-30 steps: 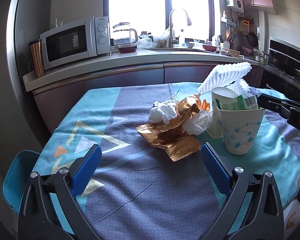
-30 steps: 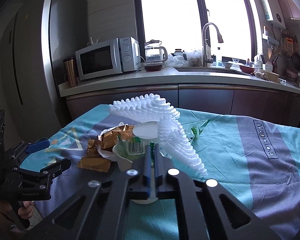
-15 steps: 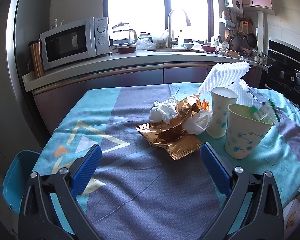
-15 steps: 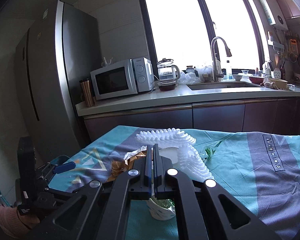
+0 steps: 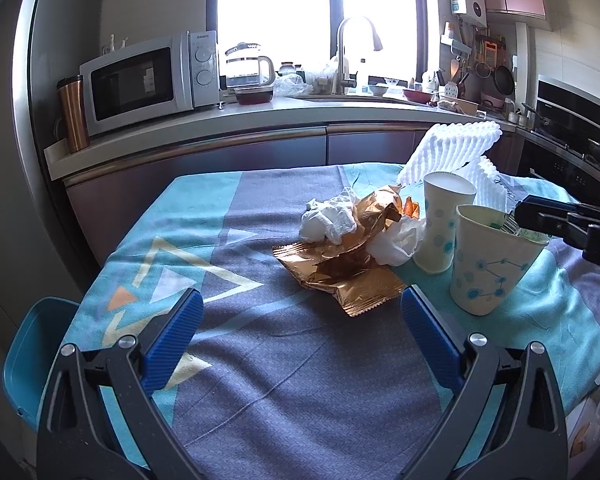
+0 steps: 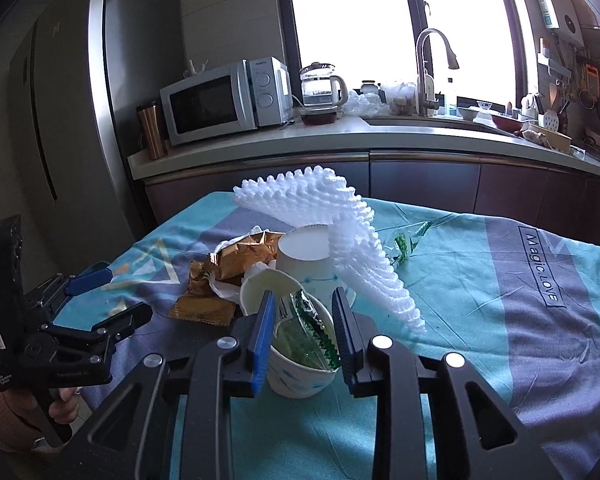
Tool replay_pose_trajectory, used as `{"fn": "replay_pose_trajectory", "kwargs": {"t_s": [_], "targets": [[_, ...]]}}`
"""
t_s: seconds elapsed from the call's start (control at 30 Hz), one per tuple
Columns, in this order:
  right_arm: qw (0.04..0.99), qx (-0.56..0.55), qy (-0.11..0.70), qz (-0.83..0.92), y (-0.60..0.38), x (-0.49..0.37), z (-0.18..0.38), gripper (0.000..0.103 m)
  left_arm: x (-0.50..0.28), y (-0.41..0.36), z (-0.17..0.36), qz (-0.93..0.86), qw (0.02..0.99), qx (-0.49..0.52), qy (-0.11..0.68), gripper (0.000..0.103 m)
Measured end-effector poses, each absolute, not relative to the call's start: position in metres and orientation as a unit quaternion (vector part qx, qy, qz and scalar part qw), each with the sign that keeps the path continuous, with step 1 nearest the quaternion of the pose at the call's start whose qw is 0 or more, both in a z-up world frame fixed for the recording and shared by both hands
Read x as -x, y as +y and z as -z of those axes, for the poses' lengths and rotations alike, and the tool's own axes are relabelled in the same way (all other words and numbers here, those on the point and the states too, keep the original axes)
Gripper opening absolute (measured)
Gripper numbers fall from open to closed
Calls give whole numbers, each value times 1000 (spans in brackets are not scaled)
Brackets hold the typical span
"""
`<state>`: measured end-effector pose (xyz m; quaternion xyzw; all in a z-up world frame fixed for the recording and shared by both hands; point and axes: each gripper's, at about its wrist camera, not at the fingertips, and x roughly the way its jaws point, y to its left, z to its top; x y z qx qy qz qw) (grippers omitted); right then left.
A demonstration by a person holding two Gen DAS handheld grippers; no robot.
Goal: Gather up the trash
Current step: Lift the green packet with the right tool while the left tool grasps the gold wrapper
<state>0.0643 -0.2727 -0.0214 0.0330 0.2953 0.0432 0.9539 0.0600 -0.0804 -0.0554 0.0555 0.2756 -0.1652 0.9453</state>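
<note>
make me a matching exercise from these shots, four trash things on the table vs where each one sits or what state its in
Things:
1. green wrapper
2. gold foil wrapper
3. white foam netting
4. empty paper cup

Places or states:
A. draped behind the cups
B. upright, beside the cup that holds trash
C. flattened on the cloth, under crumpled tissue
D. inside the nearer paper cup, below the open right claw

Pairs: 1-D, 2-C, 3-A, 4-B
</note>
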Motion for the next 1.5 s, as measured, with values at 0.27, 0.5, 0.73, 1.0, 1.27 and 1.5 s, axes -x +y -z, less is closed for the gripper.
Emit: {"fn": "replay_pose_trajectory", "kwargs": {"t_s": [0.27,0.5,0.73,1.0,1.27,1.5], "targets": [[963,-21,265,-42,-269,-59,8,15,-66,-82,56,171,942,-61,282,95],[977,-66,192,-68,-277,-34,-30,15,-85,-88,64,195,924,-50,326,80],[963,-100,213,-132,-262,-31,-19,15,-113,-90,81,223,895,-15,386,68],[943,-141,263,-151,-250,-44,22,15,-136,-91,92,255,868,29,424,29],[934,-160,277,-157,-245,-51,36,15,-132,-82,87,266,867,44,420,9],[930,-168,279,-170,-237,-55,35,15,-114,-60,71,250,879,20,406,8]]}}
